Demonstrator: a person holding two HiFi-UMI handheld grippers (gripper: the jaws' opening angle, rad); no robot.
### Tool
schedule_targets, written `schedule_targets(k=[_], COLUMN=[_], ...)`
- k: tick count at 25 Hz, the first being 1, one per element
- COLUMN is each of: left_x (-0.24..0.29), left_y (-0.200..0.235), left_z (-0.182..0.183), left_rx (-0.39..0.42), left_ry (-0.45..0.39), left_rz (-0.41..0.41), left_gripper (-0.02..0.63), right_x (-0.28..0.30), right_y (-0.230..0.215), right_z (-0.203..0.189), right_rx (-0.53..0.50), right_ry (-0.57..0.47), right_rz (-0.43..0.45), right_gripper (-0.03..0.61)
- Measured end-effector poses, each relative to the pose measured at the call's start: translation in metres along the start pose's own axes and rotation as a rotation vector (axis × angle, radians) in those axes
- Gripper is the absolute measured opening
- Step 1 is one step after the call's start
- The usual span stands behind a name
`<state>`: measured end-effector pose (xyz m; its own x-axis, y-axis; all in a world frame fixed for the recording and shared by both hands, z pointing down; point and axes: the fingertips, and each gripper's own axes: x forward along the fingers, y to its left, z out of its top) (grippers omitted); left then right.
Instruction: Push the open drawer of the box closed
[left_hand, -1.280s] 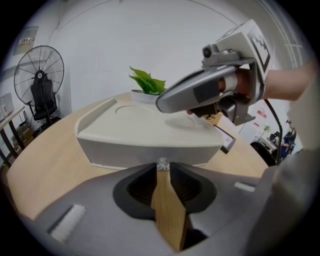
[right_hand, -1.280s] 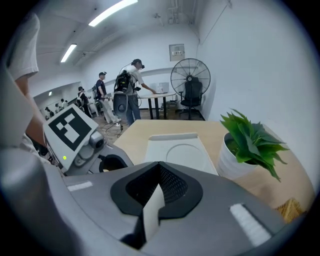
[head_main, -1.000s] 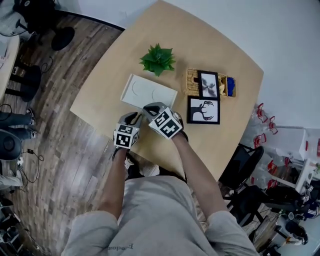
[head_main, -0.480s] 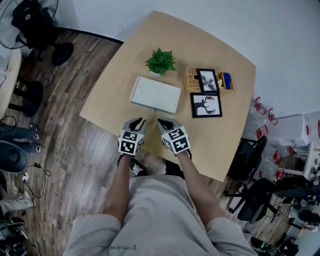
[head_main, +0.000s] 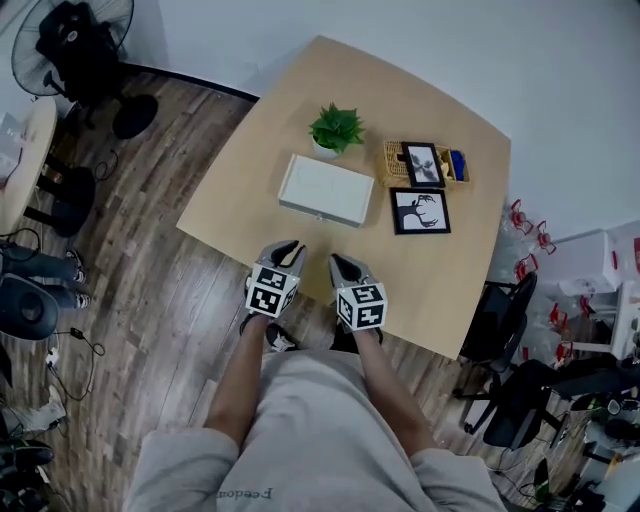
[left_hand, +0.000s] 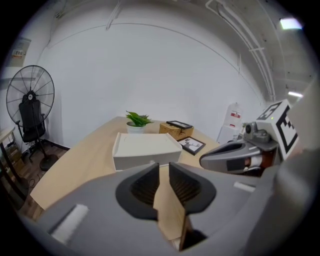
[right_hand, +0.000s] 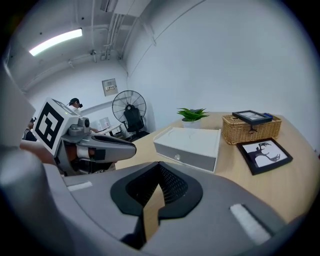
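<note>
The white box (head_main: 322, 190) lies flat in the middle of the table (head_main: 230, 215). In the right gripper view the box (right_hand: 189, 144) shows its drawer front with a small round knob (right_hand: 177, 157), flush with the case. My left gripper (head_main: 288, 247) and right gripper (head_main: 338, 263) hover side by side over the table's near edge, well short of the box and touching nothing. The right gripper (right_hand: 159, 164) has its jaws together. On the left gripper (left_hand: 164, 165) only a thin slit shows between the jaws, with nothing in it. The left gripper view shows the box (left_hand: 145, 149) straight ahead.
Behind the box stands a small potted plant (head_main: 337, 128). To its right sit a wicker basket (head_main: 397, 163) with a framed picture (head_main: 421, 164) on top, and another framed picture (head_main: 421, 211) flat on the table. A fan (head_main: 75, 40) and chairs stand on the floor around.
Both grippers have drawn back from the box's front to the near table edge. A second ago the right gripper was against the box front.
</note>
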<state>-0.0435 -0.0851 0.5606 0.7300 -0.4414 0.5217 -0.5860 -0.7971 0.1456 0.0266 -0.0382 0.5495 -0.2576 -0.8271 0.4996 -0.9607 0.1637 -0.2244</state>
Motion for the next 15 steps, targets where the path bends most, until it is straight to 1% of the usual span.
schedule_targets(k=[5,9,13,15], left_x=[-0.016,-0.027,-0.038,-0.043], left_y=[-0.004,-0.014,-0.02,-0.021], left_z=[-0.009,-0.017,-0.02,-0.02], left_rx=[0.02,0.036,0.014,0.005], left_ry=[-0.003,-0.001,-0.016,-0.027], left_rz=[-0.007,-0.028,-0.043,-0.043], left_gripper=[0.097,0.074,0.054,0.054], right_x=[-0.014,-0.023,-0.034,-0.038], right_y=[0.015,0.015,0.013,0.012], right_z=[-0.018,-0.025,-0.027,-0.029], right_rx=[0.03,0.058,0.077,0.08], right_ry=[-0.021,-0.042,-0.064,-0.068], right_rz=[-0.01,-0.039,-0.069,-0.079], right_gripper=[0.0,0.0,0.0,0.001])
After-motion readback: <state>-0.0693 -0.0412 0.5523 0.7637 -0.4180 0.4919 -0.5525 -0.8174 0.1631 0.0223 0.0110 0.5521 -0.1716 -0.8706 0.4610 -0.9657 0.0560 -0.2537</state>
